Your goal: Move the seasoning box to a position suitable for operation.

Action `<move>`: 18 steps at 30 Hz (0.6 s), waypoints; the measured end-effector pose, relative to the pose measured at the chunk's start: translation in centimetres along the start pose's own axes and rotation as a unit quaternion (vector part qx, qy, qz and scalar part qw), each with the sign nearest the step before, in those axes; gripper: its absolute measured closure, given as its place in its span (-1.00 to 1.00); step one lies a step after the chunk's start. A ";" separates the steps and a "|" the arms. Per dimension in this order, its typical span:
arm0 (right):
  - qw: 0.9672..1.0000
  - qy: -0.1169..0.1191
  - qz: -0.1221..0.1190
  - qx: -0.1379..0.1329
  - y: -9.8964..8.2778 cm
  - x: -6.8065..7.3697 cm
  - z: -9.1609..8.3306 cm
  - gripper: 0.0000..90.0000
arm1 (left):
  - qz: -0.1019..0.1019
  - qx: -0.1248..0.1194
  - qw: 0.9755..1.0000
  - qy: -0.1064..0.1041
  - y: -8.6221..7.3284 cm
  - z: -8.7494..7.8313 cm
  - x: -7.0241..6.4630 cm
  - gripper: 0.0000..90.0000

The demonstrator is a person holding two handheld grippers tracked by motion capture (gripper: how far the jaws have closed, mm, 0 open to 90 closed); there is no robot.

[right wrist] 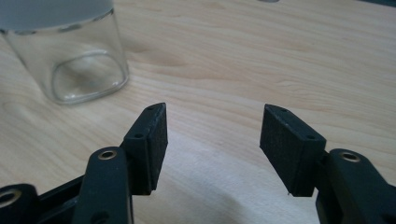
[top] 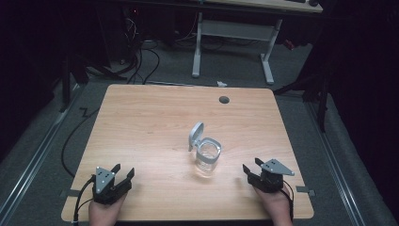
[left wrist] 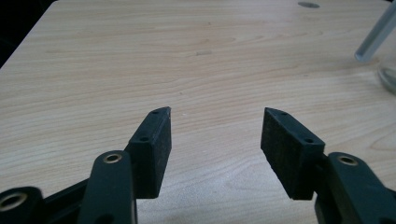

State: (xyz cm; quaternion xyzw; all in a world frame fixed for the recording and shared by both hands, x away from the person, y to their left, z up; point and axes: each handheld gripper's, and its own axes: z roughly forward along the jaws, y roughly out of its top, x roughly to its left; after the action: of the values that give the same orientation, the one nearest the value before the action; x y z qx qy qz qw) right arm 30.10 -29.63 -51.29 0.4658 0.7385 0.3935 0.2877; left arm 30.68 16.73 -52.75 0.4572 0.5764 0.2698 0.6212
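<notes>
Right gripper (top: pixel 251 166) lower right of frame, jaws spread, empty. Left gripper (top: pixel 123 170) lower left, likewise spread, empty. Jar (top: pixel 207 157) centre frame, upright, lid (top: pixel 195 133) flipped up (hinged, apparently). Jar up-left of right gripper, nearer it than left.

The high view is dim: the table (top: pixel 155 117) is evenly lit from above while the room around it falls to near black. The picture is soft and slightly grainy. Both gripper views are brighter; close jaws look sharp, and the jar (right wrist: pixel 65 51) is mildly blurred, with faint glints on its glass. Shadows under the jaws are soft.
</notes>
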 end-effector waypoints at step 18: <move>1.000 0.017 -0.002 -0.006 0.4 1.1 0.9 0.09 | 0.014 0.047 0.999 0.004 -0.4 0.0 -0.5 -0.09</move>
State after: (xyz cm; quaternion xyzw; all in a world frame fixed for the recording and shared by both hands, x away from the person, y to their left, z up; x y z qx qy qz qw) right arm 30.55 -28.25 -51.43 0.4558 0.7416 0.4058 0.2785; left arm 30.53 16.11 -52.91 0.4930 0.5845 0.2525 0.5929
